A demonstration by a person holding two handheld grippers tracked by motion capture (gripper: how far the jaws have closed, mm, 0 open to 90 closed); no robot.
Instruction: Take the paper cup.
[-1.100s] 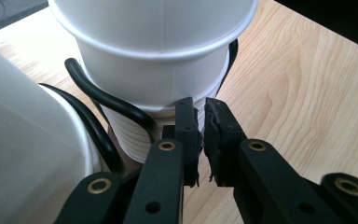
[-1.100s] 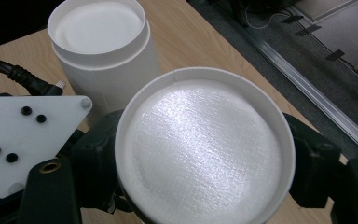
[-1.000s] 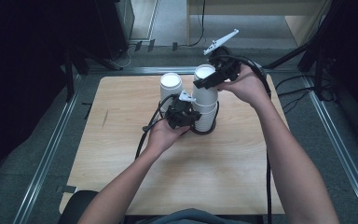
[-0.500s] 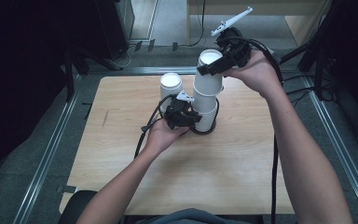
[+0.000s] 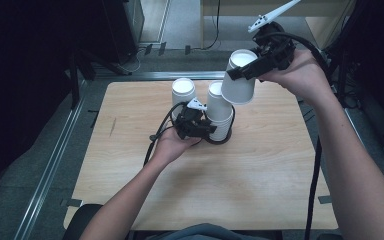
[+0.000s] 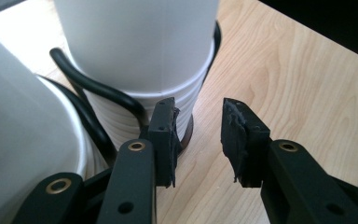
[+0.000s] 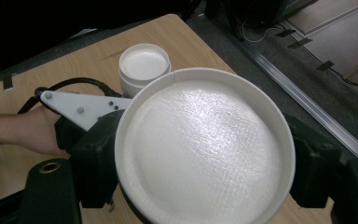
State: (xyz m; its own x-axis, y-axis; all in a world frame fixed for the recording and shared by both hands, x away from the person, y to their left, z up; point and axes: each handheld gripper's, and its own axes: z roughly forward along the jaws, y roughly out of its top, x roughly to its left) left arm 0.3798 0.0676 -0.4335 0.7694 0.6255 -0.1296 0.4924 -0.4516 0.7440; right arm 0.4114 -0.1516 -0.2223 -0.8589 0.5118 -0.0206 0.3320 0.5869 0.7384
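Gripping a white paper cup (image 5: 240,76) upside down, its flat bottom up, the right gripper (image 5: 252,67) holds it in the air above the stack of white cups (image 5: 219,116) on the wooden table (image 5: 260,165). The left gripper (image 6: 198,140) rests with its jaws parted and empty, just beside the stack's base.

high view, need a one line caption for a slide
Right gripper lifts one upside-down white paper cup clear of the stack while the left gripper steadies its base.
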